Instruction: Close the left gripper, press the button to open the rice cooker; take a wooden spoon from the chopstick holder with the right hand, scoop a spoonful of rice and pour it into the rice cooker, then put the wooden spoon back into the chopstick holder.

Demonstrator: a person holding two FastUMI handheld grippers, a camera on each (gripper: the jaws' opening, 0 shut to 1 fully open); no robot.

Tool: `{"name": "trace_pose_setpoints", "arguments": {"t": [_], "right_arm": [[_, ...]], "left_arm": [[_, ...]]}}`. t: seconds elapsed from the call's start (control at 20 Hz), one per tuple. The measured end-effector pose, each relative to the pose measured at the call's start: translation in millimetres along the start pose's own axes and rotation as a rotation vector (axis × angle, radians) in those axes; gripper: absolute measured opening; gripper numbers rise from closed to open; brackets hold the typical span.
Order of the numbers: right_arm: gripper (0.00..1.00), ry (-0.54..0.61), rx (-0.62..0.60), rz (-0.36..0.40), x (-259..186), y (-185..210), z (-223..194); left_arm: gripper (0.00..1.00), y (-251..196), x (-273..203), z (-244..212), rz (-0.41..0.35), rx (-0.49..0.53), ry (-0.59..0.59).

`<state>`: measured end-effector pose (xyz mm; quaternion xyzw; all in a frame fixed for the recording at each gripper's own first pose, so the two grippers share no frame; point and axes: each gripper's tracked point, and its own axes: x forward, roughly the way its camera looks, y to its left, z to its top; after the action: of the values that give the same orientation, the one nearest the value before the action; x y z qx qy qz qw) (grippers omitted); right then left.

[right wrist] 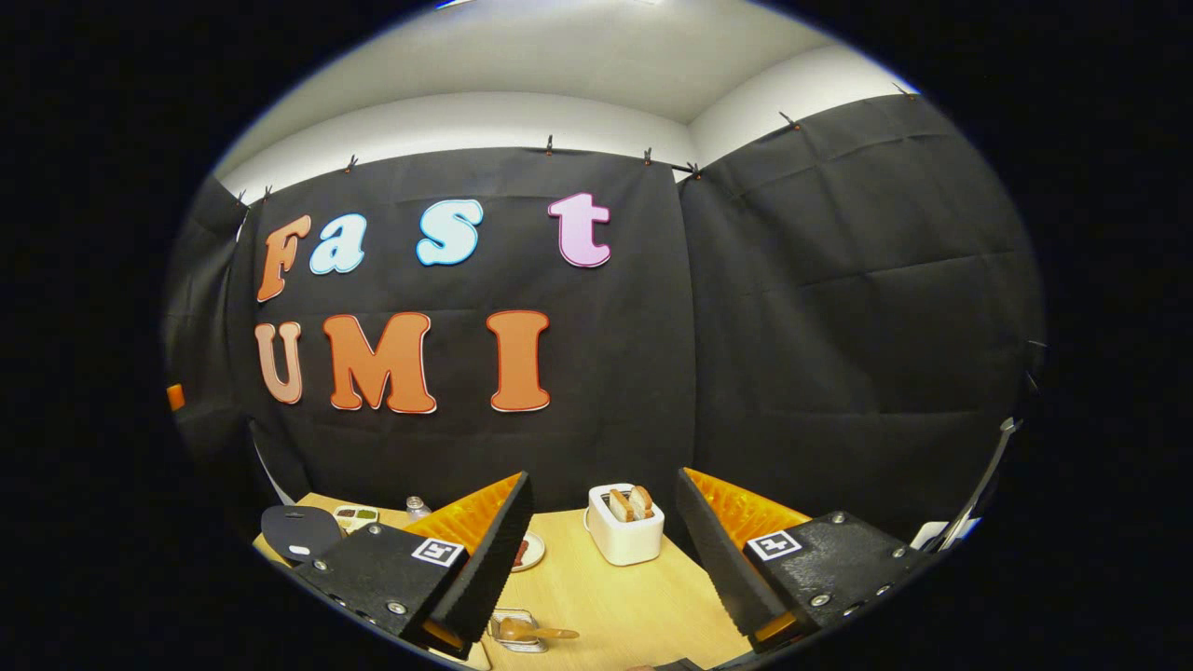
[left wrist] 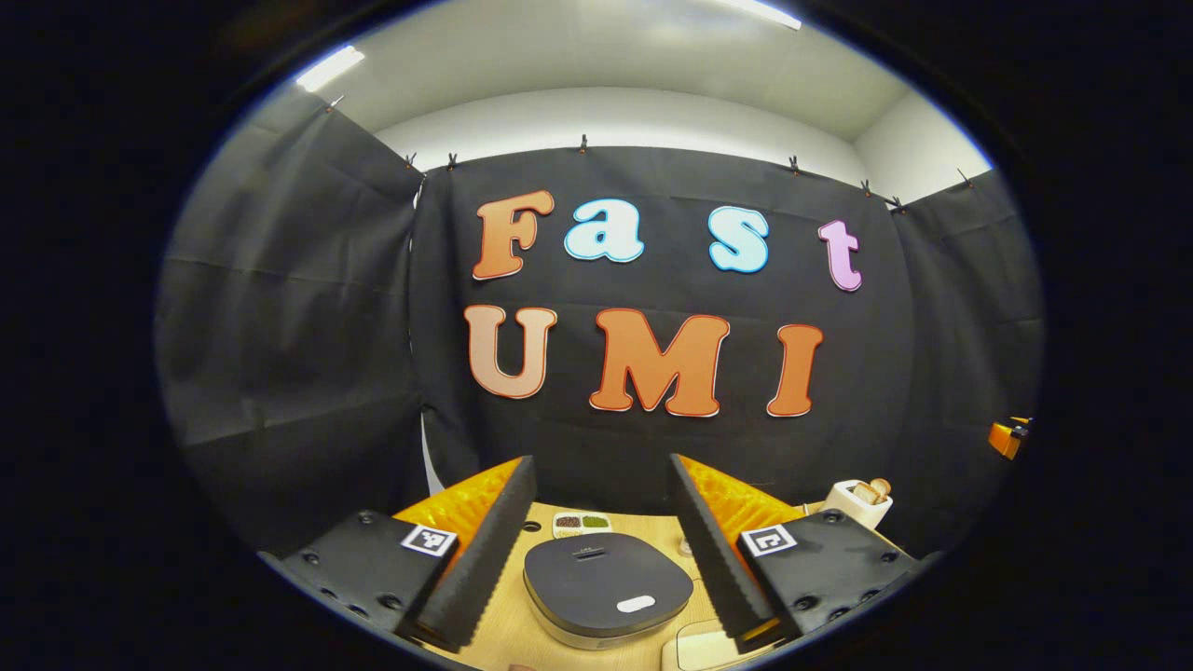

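The rice cooker [left wrist: 606, 582] sits on the wooden table [left wrist: 522, 643] with its dark lid down and a pale oval button [left wrist: 637, 604] on the near side. It lies below and between the fingers of my left gripper [left wrist: 599, 464], which is open and holds nothing. In the right gripper view the cooker [right wrist: 298, 531] is at the far left. A wooden spoon [right wrist: 536, 634] lies in a small clear holder [right wrist: 513, 626] at the table's near edge, just below my right gripper [right wrist: 603, 475], which is open and holds nothing.
A white toaster [right wrist: 624, 531] with bread slices stands ahead of the right gripper, also seen as the toaster [left wrist: 862, 501] at right. A divided grain tray [left wrist: 581, 524] lies behind the cooker. A small plate [right wrist: 529, 552] and a little jar [right wrist: 418, 508] sit mid-table.
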<state>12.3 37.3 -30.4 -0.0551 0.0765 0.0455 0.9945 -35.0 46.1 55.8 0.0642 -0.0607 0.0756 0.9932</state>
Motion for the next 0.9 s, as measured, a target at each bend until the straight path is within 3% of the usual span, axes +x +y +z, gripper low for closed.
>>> {"name": "trace_pose_setpoints", "arguments": {"t": [0.25,0.3,0.65,0.9], "right_arm": [[0.95,0.001,-0.02,0.037,7,17,-4],[0.95,0.001,-0.026,0.041,7,19,-5],[0.95,0.027,-0.032,0.058,12,25,-14],[0.95,0.071,-0.035,0.023,15,10,-30]], "left_arm": [[0.12,4,3,-10,-0.015,0.001,0.023],[0.05,5,0,-12,-0.004,-0.001,0.036],[0.04,-15,21,-77,-0.095,-0.012,0.195],[0.05,-38,41,-165,-0.165,-0.072,0.394]]}}
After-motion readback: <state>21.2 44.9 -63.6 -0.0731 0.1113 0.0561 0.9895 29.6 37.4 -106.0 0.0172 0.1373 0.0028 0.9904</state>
